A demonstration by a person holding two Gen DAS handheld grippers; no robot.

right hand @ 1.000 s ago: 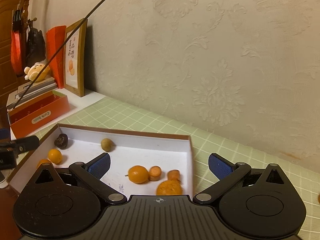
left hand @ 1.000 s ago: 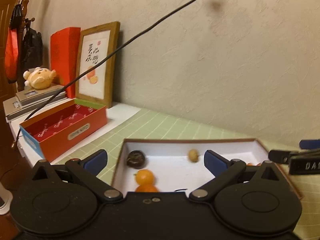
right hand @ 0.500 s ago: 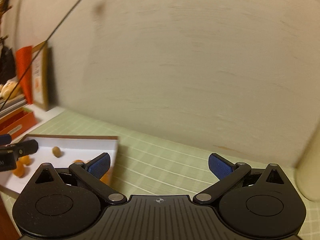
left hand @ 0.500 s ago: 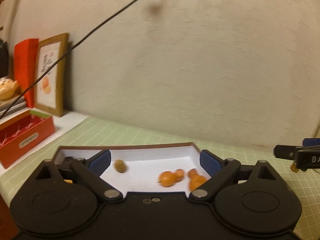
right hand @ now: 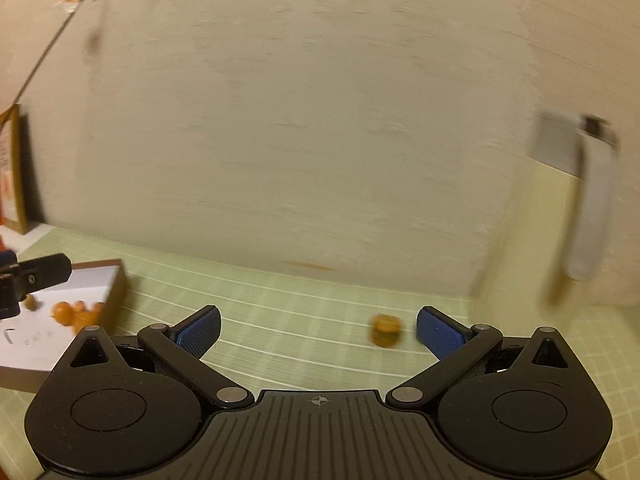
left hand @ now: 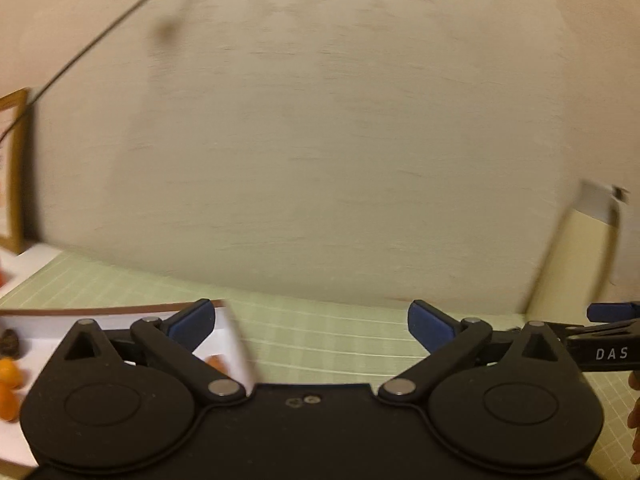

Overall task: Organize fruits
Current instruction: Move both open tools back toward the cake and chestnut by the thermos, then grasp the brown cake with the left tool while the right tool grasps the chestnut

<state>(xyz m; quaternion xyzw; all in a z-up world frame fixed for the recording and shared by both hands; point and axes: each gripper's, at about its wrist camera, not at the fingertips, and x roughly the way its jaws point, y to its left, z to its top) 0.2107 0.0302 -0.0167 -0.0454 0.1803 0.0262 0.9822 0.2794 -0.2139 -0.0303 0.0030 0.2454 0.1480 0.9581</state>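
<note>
My left gripper (left hand: 311, 322) hangs over the green mat just right of the white box (left hand: 120, 312); its jaws are opening with nothing between them. At the left edge of that view the box holds orange fruits (left hand: 8, 374) and a dark fruit (left hand: 10, 344). My right gripper (right hand: 319, 332) is open and empty above the mat. A small brownish-orange fruit (right hand: 385, 330) lies on the mat close to its right finger, a little ahead of it. The white box (right hand: 116, 292) with several orange fruits (right hand: 76, 312) sits far left in the right wrist view. Both views are blurred.
A pale wall runs close behind the mat. A cream object (right hand: 560, 240) with a grey strip stands at the right. A framed picture (right hand: 12, 168) leans at the far left. A cable (left hand: 92, 44) crosses the upper left. A hand's fingers (left hand: 634, 420) show at the right edge.
Both grippers have swept to the right, from over the white box to the open mat. The box has slid to the left edge, and a loose fruit and the cream object have come into view.
</note>
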